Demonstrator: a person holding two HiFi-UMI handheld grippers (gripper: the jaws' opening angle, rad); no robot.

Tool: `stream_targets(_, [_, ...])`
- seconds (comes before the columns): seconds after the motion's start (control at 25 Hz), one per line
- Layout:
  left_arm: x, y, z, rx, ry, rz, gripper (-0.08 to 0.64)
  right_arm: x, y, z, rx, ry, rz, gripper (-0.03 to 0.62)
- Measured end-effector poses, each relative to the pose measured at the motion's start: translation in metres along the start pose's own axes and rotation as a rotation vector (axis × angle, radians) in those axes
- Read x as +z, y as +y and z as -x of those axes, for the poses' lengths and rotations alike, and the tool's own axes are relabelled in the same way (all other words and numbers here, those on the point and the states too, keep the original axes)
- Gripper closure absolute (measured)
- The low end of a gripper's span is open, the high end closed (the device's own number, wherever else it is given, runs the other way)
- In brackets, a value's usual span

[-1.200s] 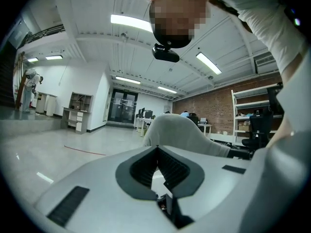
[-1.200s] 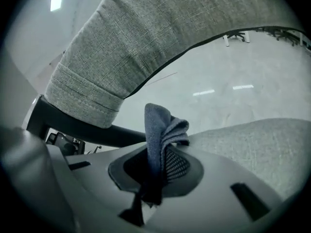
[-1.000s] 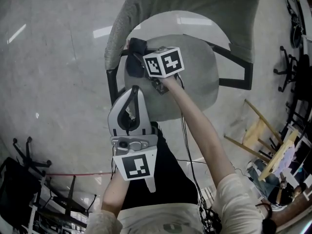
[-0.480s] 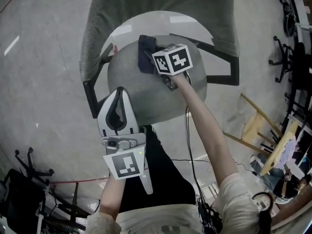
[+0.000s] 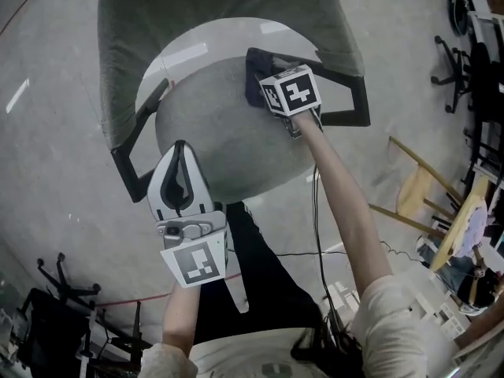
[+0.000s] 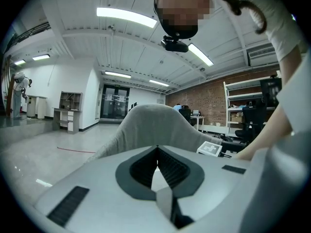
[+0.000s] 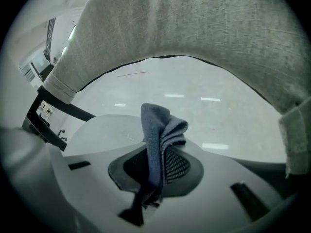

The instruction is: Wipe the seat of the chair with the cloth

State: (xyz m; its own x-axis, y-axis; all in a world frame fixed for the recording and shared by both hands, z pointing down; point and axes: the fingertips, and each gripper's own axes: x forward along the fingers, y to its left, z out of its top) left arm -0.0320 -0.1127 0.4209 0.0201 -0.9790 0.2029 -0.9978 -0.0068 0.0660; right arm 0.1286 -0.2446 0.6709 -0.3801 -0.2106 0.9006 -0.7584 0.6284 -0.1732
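Chair seat [image 5: 209,128], a round grey cushion, fills the middle of the scene as a person stands at its front edge with a handheld gripper in each hand. A black armrest [image 5: 126,168] juts out just to the left of the left gripper [image 5: 179,151]. That gripper hangs at the front left edge of the cushion, its jaws pressed together at the tips with nothing between them. Whether it touches the fabric cannot be told. Straight ahead of those jaws rises the grey upholstered backrest [image 6: 146,125].

Across the cushion, the right gripper [image 7: 159,155] reaches to the far right part of the seat, close under the backrest. Its jaws pinch a dark blue-grey cloth [image 7: 158,127], which stands up in loose folds past the tips. From above, the cloth shows as a dark patch at the cushion's far edge, just beyond the gripper's marker cube [image 5: 293,90] and between it and the backrest. The other armrest [image 5: 350,105] runs just to the right of that cube.

Behind the right gripper, a bare forearm [image 5: 339,203] stretches back toward the person's pale sleeve. Well off to the right of it, pale wooden frames [image 5: 417,203] lie on the polished grey floor [image 5: 47,132], with black office chairs [image 5: 465,93] near them.
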Motion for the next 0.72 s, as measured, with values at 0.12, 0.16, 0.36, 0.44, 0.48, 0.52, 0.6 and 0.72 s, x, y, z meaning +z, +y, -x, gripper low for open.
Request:
stream_targets(0.12, [0.004,0.002,-0.002,0.008,-0.012,-0.017,0.545,-0.007,-0.018,0.007,-0.066,0.014,0.023,0.537])
stream_targets(0.16, [0.006,0.003,-0.002,0.012,-0.020,-0.022,0.545,-0.010,-0.024,0.009,-0.090,0.023,0.032,0.537])
stream_targets(0.36, [0.011,0.006,-0.005,0.035,-0.038,-0.030,0.545,-0.019,-0.055,0.020,-0.187,0.042,0.057,0.537])
stream_targets(0.44, [0.015,0.005,-0.003,0.043,-0.043,-0.026,0.545,-0.019,-0.058,0.023,-0.202,0.034,0.048,0.537])
stream_targets(0.48, [0.017,0.005,-0.003,0.045,-0.045,-0.023,0.545,-0.017,-0.060,0.023,-0.212,0.024,0.054,0.537])
stream_targets(0.52, [0.019,0.005,-0.002,0.047,-0.048,-0.022,0.545,-0.017,-0.063,0.023,-0.222,0.018,0.062,0.537])
stream_targets(0.6, [0.021,0.005,0.001,0.050,-0.054,-0.023,0.545,-0.018,-0.067,0.022,-0.231,0.017,0.069,0.537])
stream_targets(0.72, [0.022,0.007,0.005,0.055,-0.059,-0.027,0.545,-0.020,-0.069,0.023,-0.243,0.014,0.082,0.537])
